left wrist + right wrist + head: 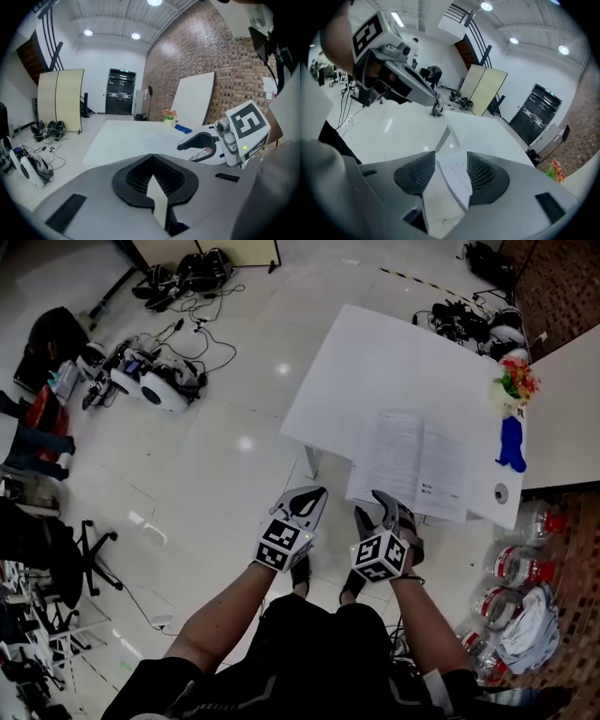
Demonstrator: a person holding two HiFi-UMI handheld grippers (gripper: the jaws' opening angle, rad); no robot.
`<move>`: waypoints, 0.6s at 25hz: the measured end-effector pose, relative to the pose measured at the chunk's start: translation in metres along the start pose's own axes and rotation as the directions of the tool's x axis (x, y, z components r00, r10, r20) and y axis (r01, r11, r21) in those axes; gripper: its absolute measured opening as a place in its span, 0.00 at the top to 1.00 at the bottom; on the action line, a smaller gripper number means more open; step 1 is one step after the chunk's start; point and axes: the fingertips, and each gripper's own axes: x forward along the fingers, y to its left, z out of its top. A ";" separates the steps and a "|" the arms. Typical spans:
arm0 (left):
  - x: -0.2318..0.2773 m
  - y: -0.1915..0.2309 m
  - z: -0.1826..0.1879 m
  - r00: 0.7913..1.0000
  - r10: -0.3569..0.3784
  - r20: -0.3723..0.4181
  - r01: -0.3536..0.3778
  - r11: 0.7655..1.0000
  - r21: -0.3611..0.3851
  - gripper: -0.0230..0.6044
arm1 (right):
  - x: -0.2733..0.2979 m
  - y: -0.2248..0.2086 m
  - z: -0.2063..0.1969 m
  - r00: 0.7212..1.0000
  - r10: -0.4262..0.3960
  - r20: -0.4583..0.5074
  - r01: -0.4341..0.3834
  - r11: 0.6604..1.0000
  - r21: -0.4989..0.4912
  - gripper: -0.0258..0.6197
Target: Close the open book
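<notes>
An open book (410, 465) lies flat, pages up, near the front edge of the white table (375, 362). My right gripper (377, 507) stands open at the book's near left corner. In the right gripper view, the printed page (454, 176) shows through the gap between its jaws, and I cannot tell whether they touch it. My left gripper (309, 498) hangs shut and empty off the table's front left edge, to the left of the book. From the left gripper view the right gripper (197, 140) shows beside the table (131, 136). The left gripper (417, 91) shows in the right gripper view.
A pot of flowers (517, 381), a blue object (511, 444) and a small round thing (501, 491) sit along the table's right side. Water bottles (525, 568) lie on the floor at the right. Cables and gear (150, 381) and an office chair (56, 549) are at the left.
</notes>
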 end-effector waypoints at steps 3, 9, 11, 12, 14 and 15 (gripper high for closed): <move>0.009 0.006 -0.019 1.000 -0.005 -0.017 0.005 1.000 -0.004 0.97 | 0.031 0.014 -0.014 0.997 -0.022 -0.075 0.013 0.993 -0.119 0.70; 0.012 0.020 -0.050 0.997 0.032 -0.066 -0.035 0.999 -0.041 0.97 | 0.066 0.028 -0.036 0.979 -0.127 -0.161 0.074 0.950 -0.303 0.70; 0.012 0.021 -0.055 0.997 0.029 -0.073 -0.034 0.997 -0.064 0.97 | 0.074 0.032 -0.041 0.973 -0.132 -0.189 0.061 0.937 -0.345 0.70; 0.011 0.021 -0.057 0.997 0.028 -0.073 -0.034 0.996 -0.088 0.97 | 0.078 0.034 -0.043 0.970 -0.139 -0.199 0.059 0.931 -0.361 0.70; 0.009 0.021 -0.059 0.998 0.018 -0.062 -0.026 0.990 -0.137 0.97 | 0.083 0.037 -0.046 0.967 -0.153 -0.205 0.067 0.926 -0.372 0.70; 0.009 0.020 -0.058 0.999 0.010 -0.054 -0.018 0.989 -0.147 0.97 | 0.085 0.036 -0.046 0.966 -0.161 -0.202 0.077 0.926 -0.370 0.70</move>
